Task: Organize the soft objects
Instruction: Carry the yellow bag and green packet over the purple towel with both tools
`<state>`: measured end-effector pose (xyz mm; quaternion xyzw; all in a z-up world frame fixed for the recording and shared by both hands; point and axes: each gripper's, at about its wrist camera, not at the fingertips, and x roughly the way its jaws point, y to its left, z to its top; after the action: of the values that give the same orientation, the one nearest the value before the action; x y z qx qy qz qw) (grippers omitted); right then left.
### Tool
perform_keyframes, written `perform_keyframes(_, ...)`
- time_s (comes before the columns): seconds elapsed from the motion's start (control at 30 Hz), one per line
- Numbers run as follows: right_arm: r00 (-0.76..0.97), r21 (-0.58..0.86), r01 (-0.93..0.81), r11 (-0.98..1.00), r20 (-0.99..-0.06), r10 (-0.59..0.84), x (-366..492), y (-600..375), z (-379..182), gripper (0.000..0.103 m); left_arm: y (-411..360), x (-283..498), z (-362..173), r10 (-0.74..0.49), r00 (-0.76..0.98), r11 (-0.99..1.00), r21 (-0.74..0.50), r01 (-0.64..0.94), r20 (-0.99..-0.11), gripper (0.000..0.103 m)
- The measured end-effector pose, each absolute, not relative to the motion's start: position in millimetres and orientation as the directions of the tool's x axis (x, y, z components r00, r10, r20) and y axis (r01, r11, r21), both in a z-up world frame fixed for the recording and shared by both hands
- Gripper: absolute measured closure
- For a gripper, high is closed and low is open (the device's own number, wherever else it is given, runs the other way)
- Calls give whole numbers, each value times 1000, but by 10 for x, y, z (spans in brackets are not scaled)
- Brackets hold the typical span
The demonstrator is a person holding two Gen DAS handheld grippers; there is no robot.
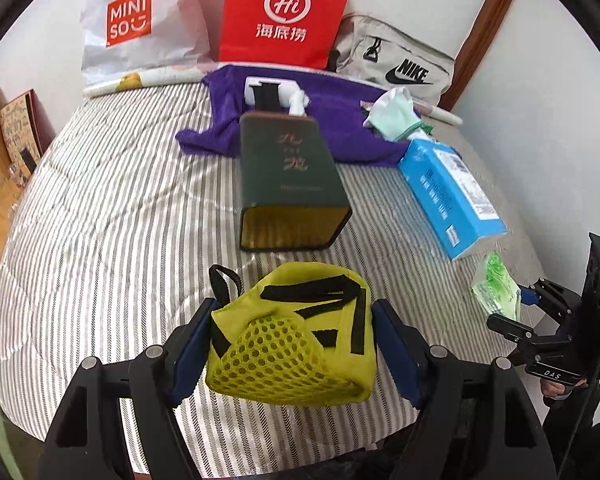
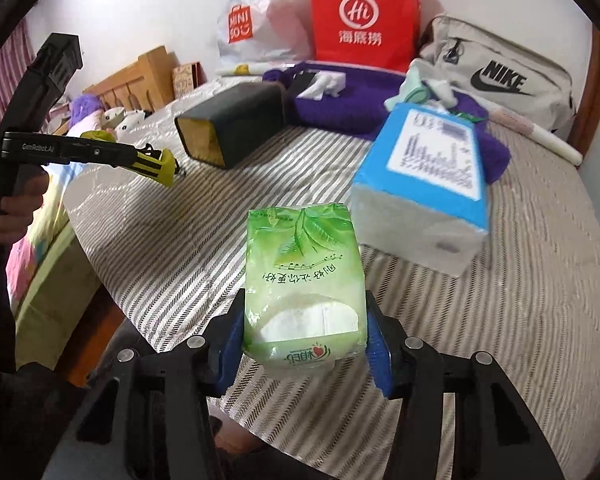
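Yellow pouch [image 1: 296, 328] sits right up front, pinched between the left gripper [image 1: 294, 350] pads and lifted clear of the striped quilt [image 1: 112, 216], on the near side of the green box [image 1: 288, 176]. It's folded fabric with a honeycomb mesh panel and black webbing straps, so I'd guess very light and squishy. It bulges where the pads squeeze it. Gripping across the thick folded middle looks sensible; the loose straps and the loop would just slip or dangle.

Over on the other side, the right gripper [image 2: 306, 346] is clamped on a green tissue pack [image 2: 302, 280], also off the quilt, to the near right of the box. Glossy crinkly film over soft paper, so light but a bit slick, my guess. It's held low at the end with the clear window, and the long top end could droop. A grip nearer the middle would probably be steadier.

Everything else lies beyond or beside that box: it's a rigid dark-green tin on its side with a gold inside, a blue carton [image 1: 452, 196] to its right, a fuzzy purple towel [image 1: 340, 120] behind it.
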<state>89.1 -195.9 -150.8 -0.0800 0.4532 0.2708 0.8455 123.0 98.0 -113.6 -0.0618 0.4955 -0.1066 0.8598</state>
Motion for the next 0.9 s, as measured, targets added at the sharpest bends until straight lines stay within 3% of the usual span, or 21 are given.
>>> perform_keyframes(0.27, 476, 107, -526, 844, -785, 396, 929, -2105, -1321, 51, 999, 1268, -1094, -251, 493, 968, -226, 111, -833, 38)
perform_keyframes(0.9, 550, 120, -487, 865, -727, 411, 1327, -2325, -954, 51, 1112, 1368, -613, -275, 571, 959, -266, 102, -773, 39)
